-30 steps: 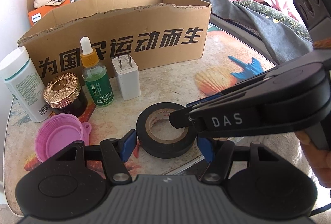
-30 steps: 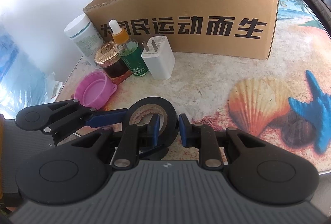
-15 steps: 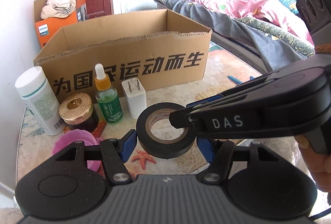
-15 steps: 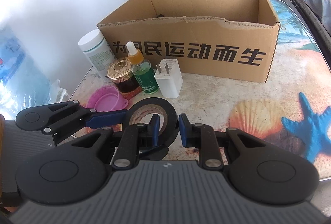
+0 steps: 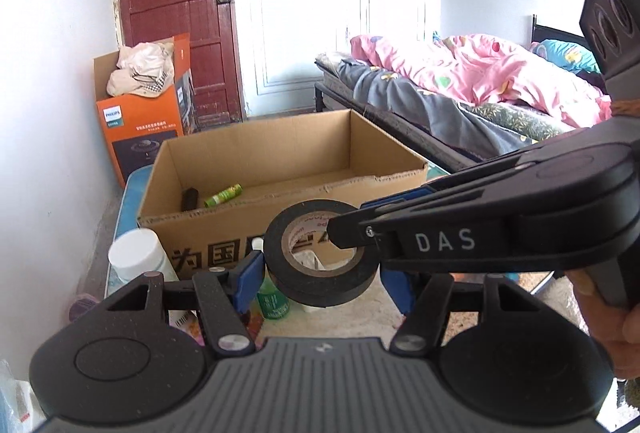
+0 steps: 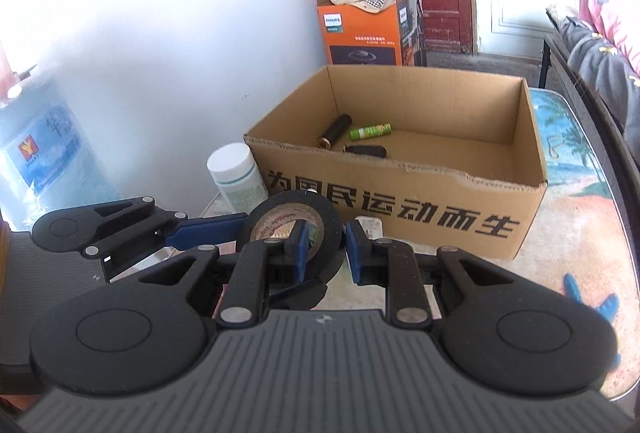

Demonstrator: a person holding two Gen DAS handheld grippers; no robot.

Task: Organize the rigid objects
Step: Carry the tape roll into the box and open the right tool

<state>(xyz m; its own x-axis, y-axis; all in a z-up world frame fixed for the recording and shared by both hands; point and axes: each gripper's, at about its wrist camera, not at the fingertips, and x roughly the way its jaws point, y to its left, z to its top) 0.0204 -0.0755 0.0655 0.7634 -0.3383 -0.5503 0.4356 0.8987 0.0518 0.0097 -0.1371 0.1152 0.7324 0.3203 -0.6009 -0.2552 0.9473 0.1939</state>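
Observation:
A black roll of tape (image 5: pixel 320 283) hangs in the air in front of the open cardboard box (image 5: pixel 280 209). My right gripper (image 6: pixel 325 247) is shut on the roll's wall (image 6: pixel 320 221), one finger through its hole. My left gripper (image 5: pixel 322 279) stands around the roll, its blue pads (image 5: pixel 250 279) on either side; whether they press it I cannot tell. In the box (image 6: pixel 500 221) lie a green tube (image 6: pixel 370 131), a dark cylinder (image 6: pixel 334 131) and a small dark object (image 6: pixel 366 150).
On the table by the box's front stand a white bottle (image 6: pixel 236 175), a green dropper bottle (image 5: pixel 273 299) and a white charger (image 6: pixel 370 227). An orange Philips box (image 6: pixel 366 25) stands behind. A bed (image 5: pixel 480 93) is at right, a water jug (image 6: pixel 44 153) at left.
Both grippers have risen from the table with the tape roll between them. The roll was on the tabletop; now it is at the height of the box's rim.

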